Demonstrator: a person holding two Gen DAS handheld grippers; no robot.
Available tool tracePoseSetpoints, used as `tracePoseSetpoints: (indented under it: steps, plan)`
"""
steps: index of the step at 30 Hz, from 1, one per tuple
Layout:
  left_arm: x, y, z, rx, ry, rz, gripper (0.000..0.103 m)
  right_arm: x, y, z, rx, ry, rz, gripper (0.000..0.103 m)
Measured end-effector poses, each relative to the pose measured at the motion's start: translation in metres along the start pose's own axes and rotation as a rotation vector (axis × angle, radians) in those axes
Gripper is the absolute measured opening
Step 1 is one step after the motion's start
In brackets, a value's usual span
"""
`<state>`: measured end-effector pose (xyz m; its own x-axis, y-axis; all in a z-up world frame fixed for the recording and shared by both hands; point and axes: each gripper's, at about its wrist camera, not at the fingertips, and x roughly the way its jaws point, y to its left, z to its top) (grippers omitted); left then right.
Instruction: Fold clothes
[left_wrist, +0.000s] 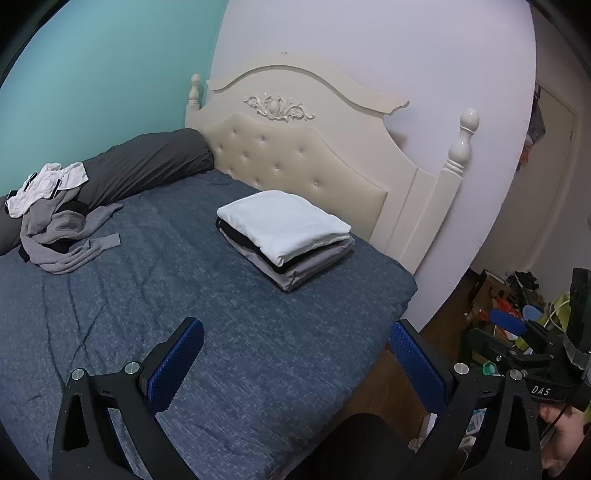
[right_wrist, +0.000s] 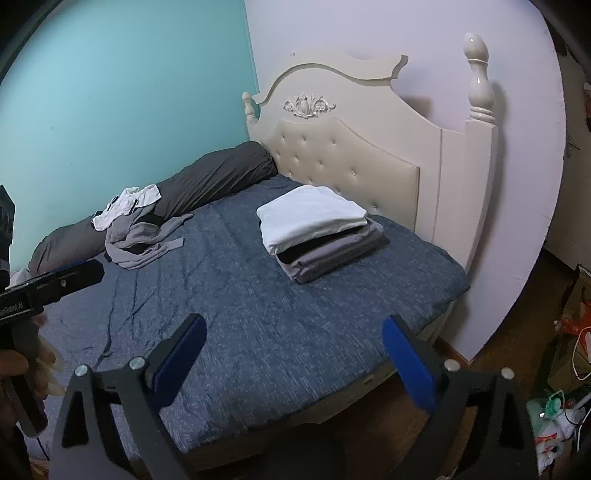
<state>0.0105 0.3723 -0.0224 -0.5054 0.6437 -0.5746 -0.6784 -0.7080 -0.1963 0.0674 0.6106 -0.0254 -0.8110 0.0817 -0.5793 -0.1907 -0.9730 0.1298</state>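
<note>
Both tools released, nothing between the pads. Left tool (left_wrist: 295, 354) hangs over the near edge of the bed (left_wrist: 184, 295); right tool (right_wrist: 295, 350) likewise, just to its right. Folded stack (left_wrist: 284, 236) sits on the blue cover at the far right, near the cream headboard (left_wrist: 295, 155): white piece on top, black and grey pieces beneath, edges roughly squared. Unfolded heap (left_wrist: 62, 221) lies far left, grey garment with a white piece on top, resting against the dark grey bolster (left_wrist: 147, 162). Stack and heap well apart.
</note>
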Motion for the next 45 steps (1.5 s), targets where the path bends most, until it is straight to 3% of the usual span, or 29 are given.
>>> tracePoseSetpoints:
  steps: [9,45]
  plan:
    - [-0.002,0.004,-0.003,-0.013,0.004,0.015,0.103,-0.006,0.003,-0.001,-0.008,-0.022,-0.015,0.102]
    - [-0.009,0.012,-0.025,-0.012,-0.006,0.032,0.103,-0.001,0.002,-0.001,0.000,-0.009,-0.037,0.103]
